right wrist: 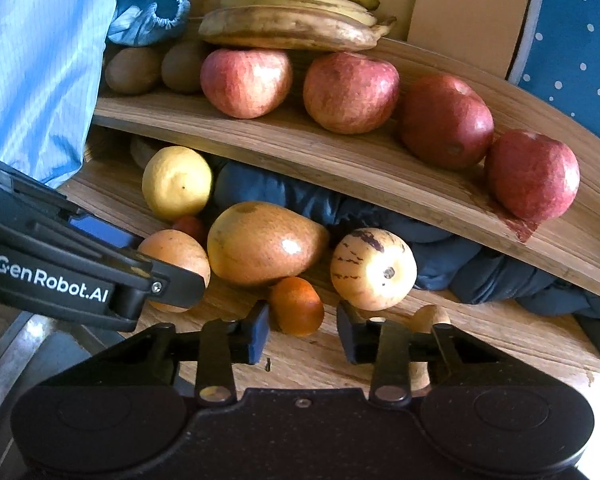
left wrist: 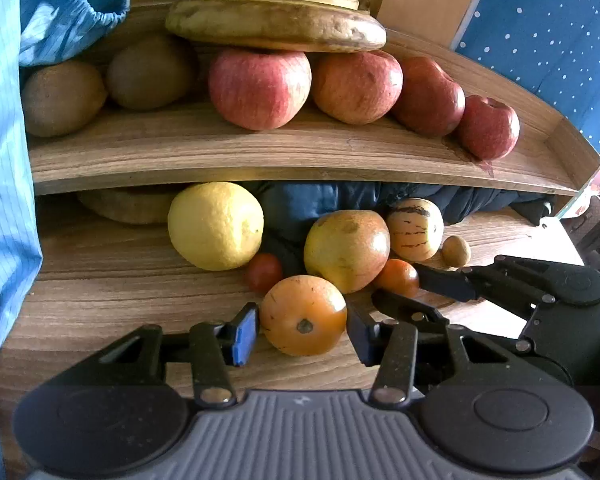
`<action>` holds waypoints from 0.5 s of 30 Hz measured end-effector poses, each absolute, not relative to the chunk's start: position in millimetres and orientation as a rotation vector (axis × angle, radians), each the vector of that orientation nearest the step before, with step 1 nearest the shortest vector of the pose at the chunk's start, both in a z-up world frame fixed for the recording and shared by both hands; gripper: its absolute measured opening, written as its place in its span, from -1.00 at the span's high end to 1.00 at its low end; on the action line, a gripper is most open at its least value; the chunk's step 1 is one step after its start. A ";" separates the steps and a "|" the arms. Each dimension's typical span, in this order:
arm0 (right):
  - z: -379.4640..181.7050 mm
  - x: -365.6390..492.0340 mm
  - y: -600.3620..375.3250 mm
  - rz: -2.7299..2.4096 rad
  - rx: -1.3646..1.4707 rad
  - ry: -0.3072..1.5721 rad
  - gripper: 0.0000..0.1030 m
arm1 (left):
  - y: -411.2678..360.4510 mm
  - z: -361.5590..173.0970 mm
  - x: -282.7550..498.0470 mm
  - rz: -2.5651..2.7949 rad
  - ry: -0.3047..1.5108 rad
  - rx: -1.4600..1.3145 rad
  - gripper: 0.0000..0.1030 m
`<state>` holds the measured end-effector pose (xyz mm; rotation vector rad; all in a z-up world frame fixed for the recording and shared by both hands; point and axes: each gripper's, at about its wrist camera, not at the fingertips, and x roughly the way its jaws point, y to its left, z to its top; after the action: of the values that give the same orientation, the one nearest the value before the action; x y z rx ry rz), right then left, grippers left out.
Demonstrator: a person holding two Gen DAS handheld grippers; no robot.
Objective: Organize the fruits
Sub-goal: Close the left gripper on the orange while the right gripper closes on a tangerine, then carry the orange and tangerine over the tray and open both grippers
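Currently, in the left wrist view, the left tongs point(left wrist: 302, 326) are straddling the orange point(left wrist: 303, 314) on the tabletop point(left wrist: 112, 292), jaws wide, pads beside it but apparently not yet gripping. Closing squarely across its middle would likely stop it rolling. A mango point(left wrist: 347, 249) and a tomato point(left wrist: 265, 273) are crowding just behind; a lemon point(left wrist: 216, 226) is lying further back, under the shelf point(left wrist: 236, 160) of apples point(left wrist: 260, 87).

In the right wrist view, the right tongs point(right wrist: 303, 334) are gaping around a small tangerine point(right wrist: 297, 306). The striped melon point(right wrist: 374, 269) is sitting close beside one pad, so nudging looks likely.
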<state>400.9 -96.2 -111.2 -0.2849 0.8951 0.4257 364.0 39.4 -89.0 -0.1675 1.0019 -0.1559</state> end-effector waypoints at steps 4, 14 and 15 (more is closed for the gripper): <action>-112.9 401.5 -93.5 0.423 -0.284 0.890 0.42 | 39.2 -89.0 363.5 -0.155 1.001 -0.166 0.00; -101.8 391.7 -101.1 0.395 -0.254 0.867 0.43 | 41.5 -83.4 357.8 -0.156 0.992 -0.167 0.01; -100.1 389.8 -101.7 0.394 -0.251 0.864 0.43 | 41.8 -82.3 357.0 -0.155 0.990 -0.167 0.01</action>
<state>389.8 -101.7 -100.1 -0.2505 0.8643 0.3944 357.0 41.8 -82.3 -0.1667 0.9901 -0.1553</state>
